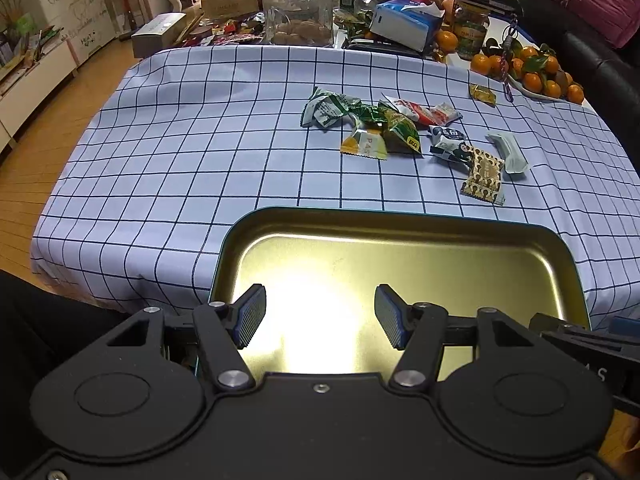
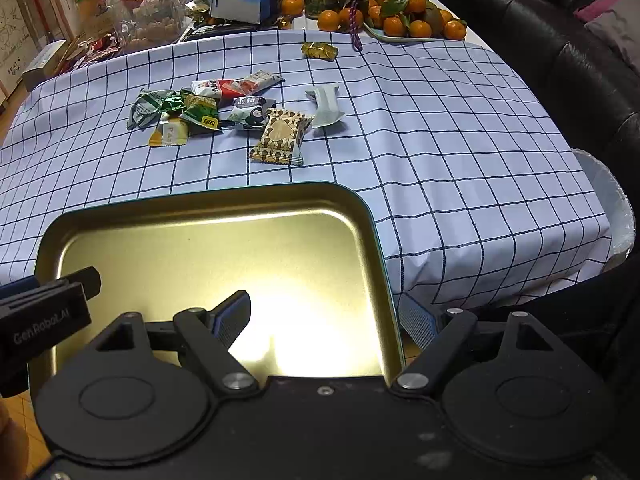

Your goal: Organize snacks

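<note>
Checkered tablecloth (image 1: 200, 140) carries scattered snack packets (image 1: 400, 128) beyond a gold tin tray (image 1: 400, 236). Left gripper (image 1: 320, 316) and right gripper (image 2: 328, 316) hover spread apart, holding nothing.

Checked tablecloth (image 1: 180, 140) carries snack packets (image 1: 400, 128), gold tray (image 1: 400, 224)

Left gripper (image 1: 320, 316): matte black body, 2 round embossed discs, silver pivot screws, blue-backed ribbed fingers (image 1: 252, 316). Right gripper (image 2: 326, 320): same build. Side housing carries white lettering, apparently "GenRobot.AI". Dark clothing at frame edges.
</note>
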`<move>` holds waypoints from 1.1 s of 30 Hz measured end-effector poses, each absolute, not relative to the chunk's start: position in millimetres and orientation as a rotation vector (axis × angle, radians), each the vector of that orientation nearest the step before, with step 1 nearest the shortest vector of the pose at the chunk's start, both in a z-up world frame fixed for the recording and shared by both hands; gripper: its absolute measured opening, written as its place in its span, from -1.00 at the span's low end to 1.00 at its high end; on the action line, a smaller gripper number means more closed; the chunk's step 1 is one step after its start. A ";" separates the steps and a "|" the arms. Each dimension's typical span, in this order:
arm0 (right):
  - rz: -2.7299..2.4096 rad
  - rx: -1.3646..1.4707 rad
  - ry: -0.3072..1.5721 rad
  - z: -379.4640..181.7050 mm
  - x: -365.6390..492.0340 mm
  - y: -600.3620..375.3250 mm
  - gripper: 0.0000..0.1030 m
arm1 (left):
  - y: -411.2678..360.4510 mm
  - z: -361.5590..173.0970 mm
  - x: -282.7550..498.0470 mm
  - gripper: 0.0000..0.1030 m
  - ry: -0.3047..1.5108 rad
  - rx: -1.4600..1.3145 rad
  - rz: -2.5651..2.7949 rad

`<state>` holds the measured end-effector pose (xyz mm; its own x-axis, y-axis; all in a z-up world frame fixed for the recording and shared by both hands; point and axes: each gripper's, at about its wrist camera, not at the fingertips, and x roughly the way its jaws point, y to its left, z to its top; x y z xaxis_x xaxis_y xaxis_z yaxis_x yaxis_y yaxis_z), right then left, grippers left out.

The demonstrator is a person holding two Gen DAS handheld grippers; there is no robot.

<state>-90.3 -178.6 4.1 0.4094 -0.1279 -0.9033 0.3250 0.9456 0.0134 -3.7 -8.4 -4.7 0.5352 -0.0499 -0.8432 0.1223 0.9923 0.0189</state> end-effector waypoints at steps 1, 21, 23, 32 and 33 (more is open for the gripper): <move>-0.288 0.199 1.115 4.1 -90.1 -178.6 0.65 | -8.3 -4.6 -3.5 0.22 1.002 0.078 -0.102; -0.273 0.202 1.120 4.1 -90.4 -177.2 0.65 | -8.2 -6.1 -3.4 0.22 1.010 0.076 -0.104; -0.267 0.207 1.117 4.7 -90.9 -177.6 0.65 | -8.1 -6.1 -3.5 0.22 1.010 0.076 -0.104; -0.181 0.227 1.121 9.5 -87.1 -179.8 0.65 | -6.2 2.7 -7.3 0.22 0.955 0.071 -0.099; -0.168 0.236 1.112 11.7 -88.4 -180.0 0.65 | -5.5 5.4 -7.8 0.22 0.942 0.073 -0.096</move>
